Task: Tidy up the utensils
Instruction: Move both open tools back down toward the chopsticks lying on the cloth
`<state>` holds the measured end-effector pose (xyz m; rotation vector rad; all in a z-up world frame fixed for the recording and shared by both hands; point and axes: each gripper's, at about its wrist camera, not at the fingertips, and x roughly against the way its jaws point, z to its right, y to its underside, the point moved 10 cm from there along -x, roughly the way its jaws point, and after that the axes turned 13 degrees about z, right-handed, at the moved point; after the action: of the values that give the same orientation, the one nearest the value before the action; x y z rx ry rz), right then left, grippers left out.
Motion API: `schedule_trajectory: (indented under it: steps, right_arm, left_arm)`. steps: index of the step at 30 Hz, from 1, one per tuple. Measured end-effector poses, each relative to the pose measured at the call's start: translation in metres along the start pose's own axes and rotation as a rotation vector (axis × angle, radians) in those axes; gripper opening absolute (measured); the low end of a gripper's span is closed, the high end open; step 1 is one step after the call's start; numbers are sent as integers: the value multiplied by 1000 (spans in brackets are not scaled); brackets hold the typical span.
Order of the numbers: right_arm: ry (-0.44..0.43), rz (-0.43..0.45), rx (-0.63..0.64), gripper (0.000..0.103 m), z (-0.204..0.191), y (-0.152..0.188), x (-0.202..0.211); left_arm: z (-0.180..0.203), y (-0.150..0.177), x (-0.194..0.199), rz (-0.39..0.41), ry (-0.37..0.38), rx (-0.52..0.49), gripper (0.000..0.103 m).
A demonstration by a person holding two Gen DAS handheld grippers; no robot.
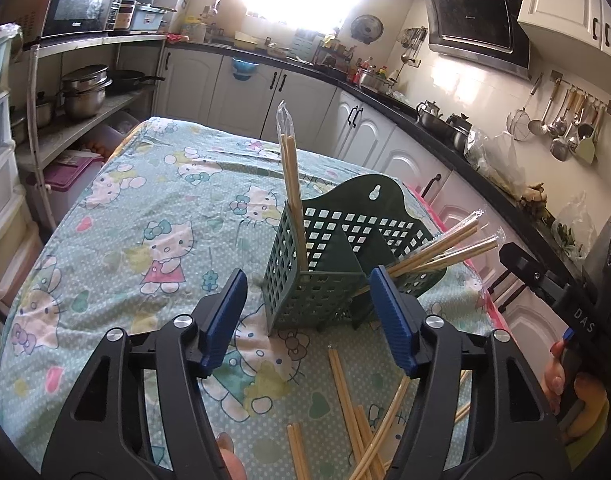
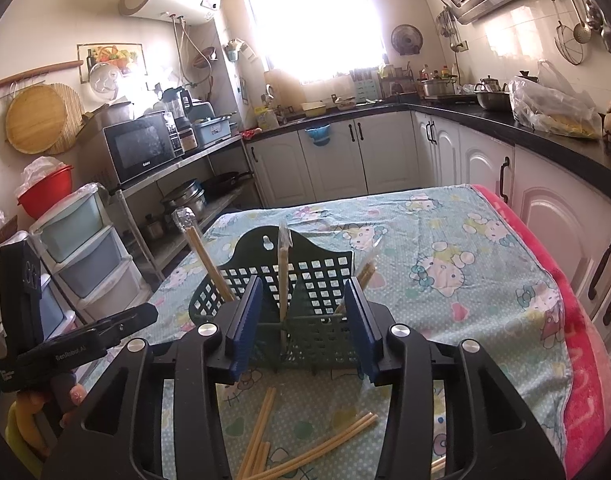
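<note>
A dark green lattice utensil holder (image 1: 345,208) (image 2: 305,256) stands upright on the cartoon-cat tablecloth (image 1: 145,208). One plastic-wrapped pair of chopsticks (image 1: 291,184) stands in its left compartment. Other wrapped pairs (image 1: 445,252) lean out over its right side. Loose bare chopsticks (image 1: 345,392) (image 2: 265,428) lie on the cloth in front of the holder, under both grippers. My left gripper (image 1: 308,280) is open just short of the holder, nothing between its blue pads. My right gripper (image 2: 303,292) is open too, facing the holder's front, and empty.
White cabinets under a black counter (image 1: 425,116) run along the far and right sides. A metal shelf with pots (image 1: 85,92) and plastic drawers (image 2: 81,248) stand to the left. A pink blanket (image 2: 577,320) edges the table's right side.
</note>
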<state>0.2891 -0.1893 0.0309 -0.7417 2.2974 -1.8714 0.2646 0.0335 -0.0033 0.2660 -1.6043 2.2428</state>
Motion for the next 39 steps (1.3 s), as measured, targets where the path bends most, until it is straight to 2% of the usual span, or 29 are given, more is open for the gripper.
schedule_trajectory:
  steps: [6, 8, 13, 16, 39]
  right_arm:
    - [2, -8, 7, 46, 0, 3, 6]
    - [4, -10, 9, 49, 0, 5, 7]
    - [7, -23, 11, 50, 2, 10, 10]
    - [8, -31, 12, 51, 4, 14, 13]
    - [56, -100, 12, 55, 32, 49, 30]
  left_arm:
    - [-2, 4, 3, -1, 0, -3, 68]
    - [-2, 6, 3, -3, 0, -3, 74]
    - [-3, 12, 4, -13, -3, -2, 79]
    - [-2, 15, 4, -22, -4, -2, 86]
    - [-7, 51, -2, -104, -33, 0, 89]
